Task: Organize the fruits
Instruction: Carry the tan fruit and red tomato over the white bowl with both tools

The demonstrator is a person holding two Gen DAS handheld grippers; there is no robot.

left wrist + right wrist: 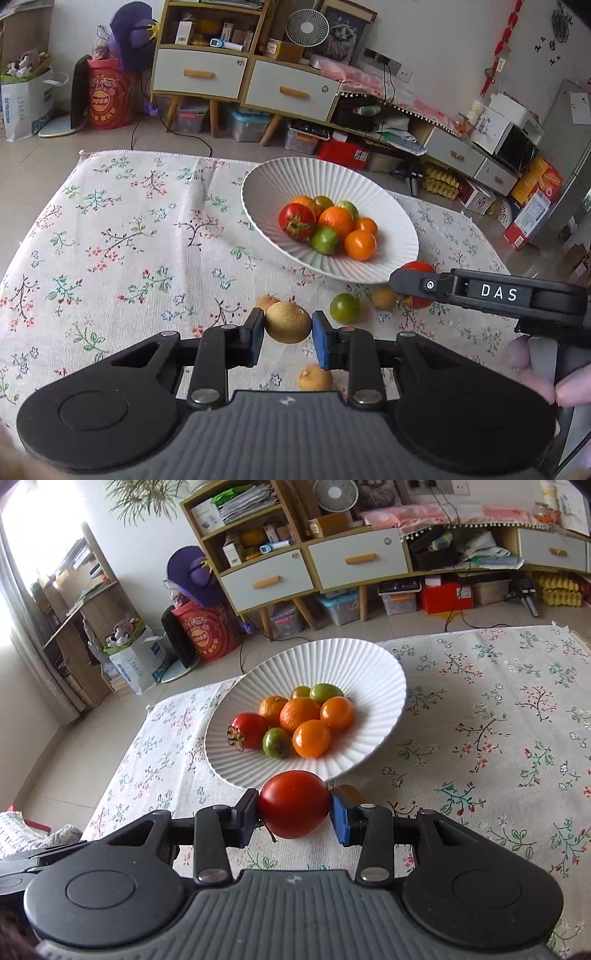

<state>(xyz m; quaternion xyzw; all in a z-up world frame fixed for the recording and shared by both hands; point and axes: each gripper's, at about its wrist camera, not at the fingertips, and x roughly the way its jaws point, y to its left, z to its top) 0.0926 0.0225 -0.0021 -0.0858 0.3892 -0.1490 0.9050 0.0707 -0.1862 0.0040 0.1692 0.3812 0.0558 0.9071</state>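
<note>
Between my left tongs (288, 334) sits a firm brown kiwi (288, 322), clamped midway; my right tongs (293, 814) squeeze a smooth, bruisable red tomato (293, 804).

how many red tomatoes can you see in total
2. One red tomato lies in the white ribbed bowl, at the left of the pile. The other tomato is gripped by the right gripper just in front of the bowl. More could be hidden under the pile.
</note>
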